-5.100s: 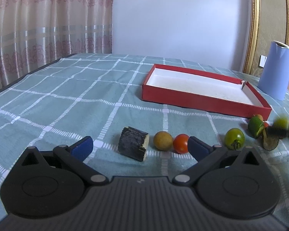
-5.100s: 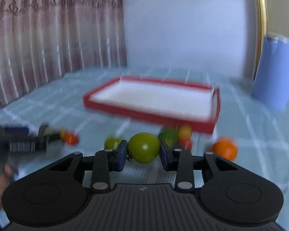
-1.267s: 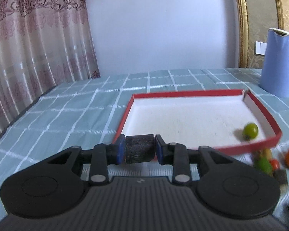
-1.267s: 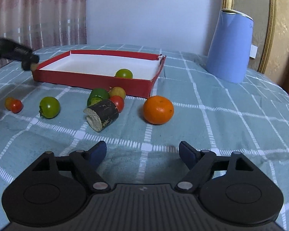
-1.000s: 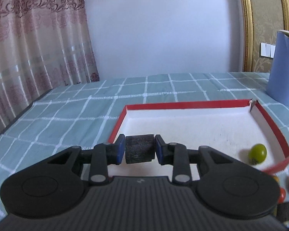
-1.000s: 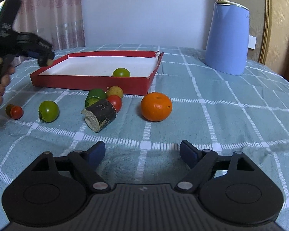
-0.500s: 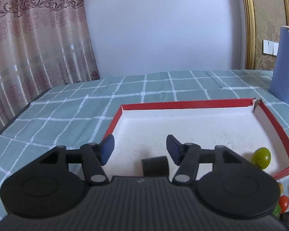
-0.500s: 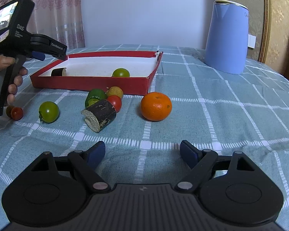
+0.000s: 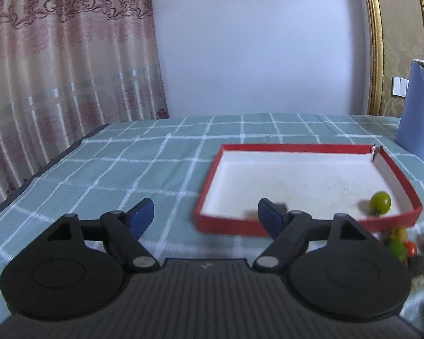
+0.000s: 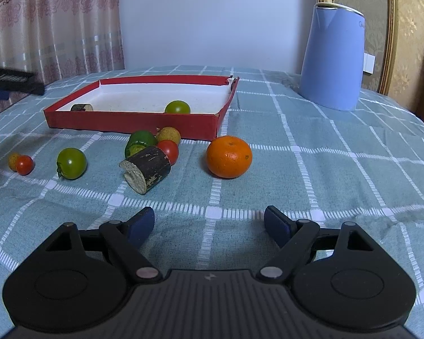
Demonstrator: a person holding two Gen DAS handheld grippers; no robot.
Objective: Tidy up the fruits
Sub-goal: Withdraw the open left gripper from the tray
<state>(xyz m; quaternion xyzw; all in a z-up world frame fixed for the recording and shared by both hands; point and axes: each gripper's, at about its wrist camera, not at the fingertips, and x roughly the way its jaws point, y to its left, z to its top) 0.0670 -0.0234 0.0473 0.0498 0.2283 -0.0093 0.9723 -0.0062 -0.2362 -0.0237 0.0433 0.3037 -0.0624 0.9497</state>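
The red tray (image 10: 132, 120) with a white floor holds a green tomato (image 10: 177, 107) and a dark log-like piece (image 10: 82, 108) at its near left corner. The tray (image 9: 296, 147) and the tomato (image 9: 380, 202) also show in the left wrist view. My left gripper (image 9: 206, 217) is open and empty, left of and in front of the tray. My right gripper (image 10: 209, 223) is open and empty above the cloth. In front of it lie an orange (image 10: 229, 157), a second dark log piece (image 10: 147, 169), a red tomato (image 10: 168, 150), a green fruit (image 10: 140, 140) and a yellow fruit (image 10: 168, 135).
A blue jug (image 10: 333, 58) stands at the back right. A green tomato (image 10: 71, 163), a small red tomato (image 10: 24, 165) and a small yellow fruit (image 10: 13, 159) lie on the checked cloth at the left. The table's left edge (image 9: 51, 163) runs by a curtain.
My left gripper let go of the log piece in the tray, opened wider and drew back to the left. My right gripper stayed still and open.
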